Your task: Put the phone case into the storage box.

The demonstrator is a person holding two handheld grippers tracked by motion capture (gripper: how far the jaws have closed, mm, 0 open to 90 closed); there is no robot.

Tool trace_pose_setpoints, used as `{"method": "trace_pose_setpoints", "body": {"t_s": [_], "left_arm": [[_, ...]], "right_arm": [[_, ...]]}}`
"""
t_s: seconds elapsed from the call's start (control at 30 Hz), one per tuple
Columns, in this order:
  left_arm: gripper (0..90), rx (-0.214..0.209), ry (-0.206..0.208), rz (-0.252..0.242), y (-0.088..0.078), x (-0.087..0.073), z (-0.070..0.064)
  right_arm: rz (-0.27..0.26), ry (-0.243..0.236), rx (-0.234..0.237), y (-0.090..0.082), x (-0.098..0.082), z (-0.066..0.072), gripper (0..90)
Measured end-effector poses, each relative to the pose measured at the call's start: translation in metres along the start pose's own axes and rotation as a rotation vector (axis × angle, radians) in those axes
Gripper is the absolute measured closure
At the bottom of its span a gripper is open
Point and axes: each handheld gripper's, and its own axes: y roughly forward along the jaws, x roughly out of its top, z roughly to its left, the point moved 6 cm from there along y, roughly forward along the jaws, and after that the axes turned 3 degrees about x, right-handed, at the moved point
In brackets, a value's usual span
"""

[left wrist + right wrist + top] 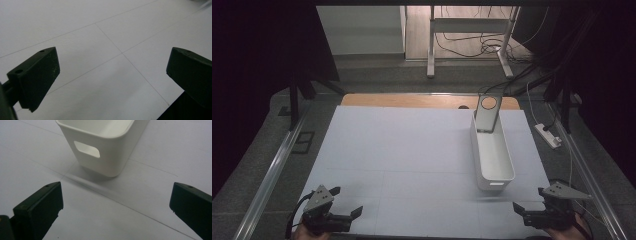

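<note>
The white bin stands on the bench at about 2 o'clock from centre, its long axis running near to far, roughly 6 to 12 o'clock with a slight lean. A grey card with a round hole leans upright in its far end. The right gripper rests at the near edge, jaws spread wide and empty; the bin's near end wall, with its handle slot, lies just beyond at about 11 o'clock. The left gripper sits at the near left corner, jaws likewise apart and empty (well away from the bin). Judgement: the right hand is nearer and better placed to reach it.
</note>
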Motion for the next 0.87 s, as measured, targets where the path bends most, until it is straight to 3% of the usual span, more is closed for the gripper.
{"method": "trace_pose_setpoints", "body": {"t_s": [0.47,0.7,0.87], "left_arm": [[0.0,0.049,0.001,-0.006,-0.003,-0.002,0.005],[0.0,0.051,-0.003,-0.001,-0.004,-0.002,0.006],[0.0,0.047,-0.008,-0.003,-0.003,-0.002,0.005]], "right_arm": [[0.062,-0.011,-0.018,0.003,-0.012,-0.002,0.0],[0.07,0.007,-0.016,0.004,-0.013,-0.004,0.0],[0.098,-0.014,-0.024,0.007,-0.015,-0.003,0.0]]}}
